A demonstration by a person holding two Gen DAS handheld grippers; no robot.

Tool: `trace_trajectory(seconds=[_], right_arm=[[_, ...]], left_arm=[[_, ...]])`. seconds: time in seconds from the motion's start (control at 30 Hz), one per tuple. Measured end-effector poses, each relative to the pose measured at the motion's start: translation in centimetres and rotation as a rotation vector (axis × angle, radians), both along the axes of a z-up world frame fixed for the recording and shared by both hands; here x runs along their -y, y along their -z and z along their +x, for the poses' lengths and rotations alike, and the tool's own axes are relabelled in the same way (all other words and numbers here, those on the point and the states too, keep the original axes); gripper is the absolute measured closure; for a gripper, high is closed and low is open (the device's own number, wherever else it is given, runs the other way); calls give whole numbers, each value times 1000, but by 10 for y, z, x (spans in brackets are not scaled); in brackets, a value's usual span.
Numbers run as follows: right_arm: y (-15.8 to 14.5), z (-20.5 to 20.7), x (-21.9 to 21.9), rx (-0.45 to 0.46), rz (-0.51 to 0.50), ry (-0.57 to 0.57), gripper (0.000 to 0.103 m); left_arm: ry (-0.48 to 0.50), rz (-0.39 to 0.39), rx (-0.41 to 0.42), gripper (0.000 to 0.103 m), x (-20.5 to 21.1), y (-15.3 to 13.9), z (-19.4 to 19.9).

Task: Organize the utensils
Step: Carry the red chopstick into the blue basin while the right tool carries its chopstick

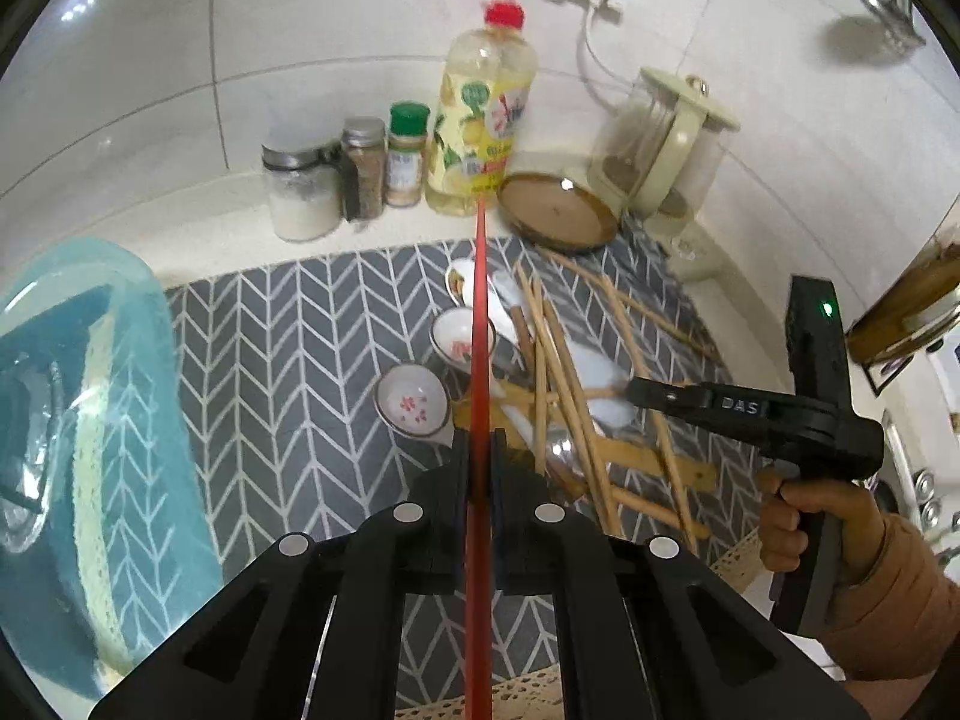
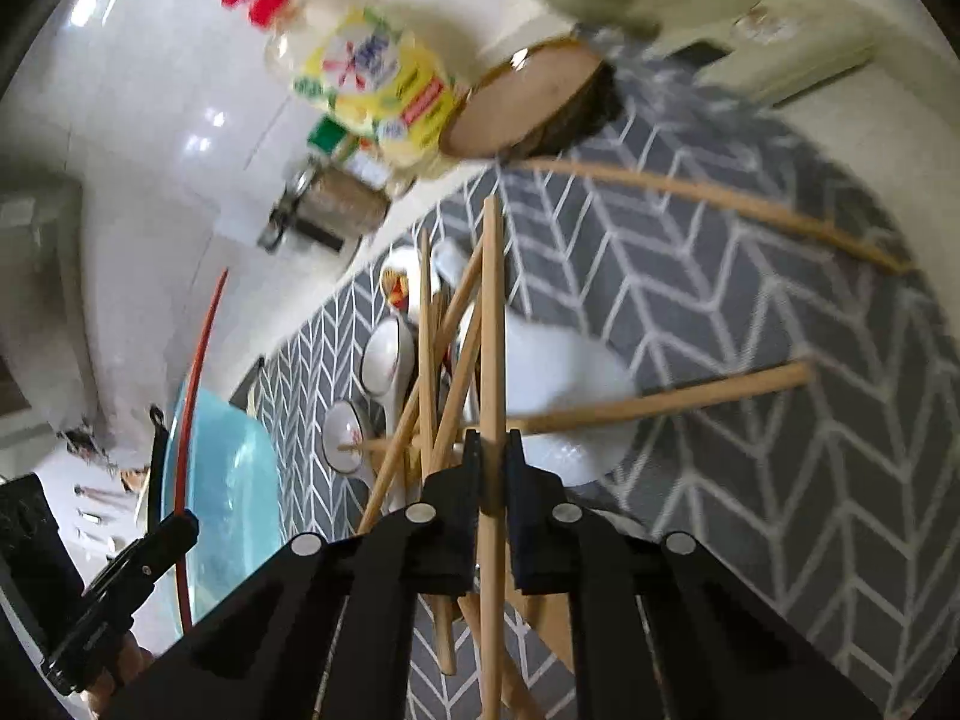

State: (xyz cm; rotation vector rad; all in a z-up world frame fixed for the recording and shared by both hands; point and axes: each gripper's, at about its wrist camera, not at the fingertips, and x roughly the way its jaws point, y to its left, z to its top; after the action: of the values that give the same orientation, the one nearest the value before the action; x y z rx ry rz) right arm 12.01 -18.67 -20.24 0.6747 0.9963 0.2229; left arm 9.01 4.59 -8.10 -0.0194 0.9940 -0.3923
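My left gripper point(image 1: 480, 444) is shut on a red chopstick point(image 1: 480, 324) that points away over the grey chevron mat point(image 1: 288, 336). A pile of wooden chopsticks point(image 1: 570, 372) and white ceramic spoons point(image 1: 414, 402) lies on the mat ahead. My right gripper point(image 2: 493, 450) is shut on a wooden chopstick point(image 2: 492, 312) over the same pile; it also shows in the left wrist view point(image 1: 642, 390) at the pile's right side. A clear blue container point(image 1: 72, 420) stands at the left, also seen in the right wrist view point(image 2: 234, 480).
Against the tiled wall stand a dish-soap bottle point(image 1: 480, 120), spice jars point(image 1: 363, 168), a brown plate point(image 1: 558, 213) and a glass kettle point(image 1: 666, 144). A white spatula point(image 2: 564, 396) lies under the chopsticks.
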Motion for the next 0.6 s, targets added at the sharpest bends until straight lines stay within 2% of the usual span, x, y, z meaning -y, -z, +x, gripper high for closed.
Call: trace_trajectory(seconds=[0.13,0.23,0.33,0.43,0.6], right_arm=[[-26,-9,6,45,-5,40,95],[-64,-9,-12,119,2,10,95],[-99,-1,-51,193,39,-72,95],[-121,11,-115,235,81,-196,95],[-113,28,-217,201,101,-332,95]], left_arm=[[-27,-35,49,96,-18,-24,-4],[-65,-50,91,96,-40,-45,-6],[-129,-38,133,96,-77,-62,-10],[-205,-13,146,96,-118,-67,-12],[-348,74,102,96,-194,-47,-16]])
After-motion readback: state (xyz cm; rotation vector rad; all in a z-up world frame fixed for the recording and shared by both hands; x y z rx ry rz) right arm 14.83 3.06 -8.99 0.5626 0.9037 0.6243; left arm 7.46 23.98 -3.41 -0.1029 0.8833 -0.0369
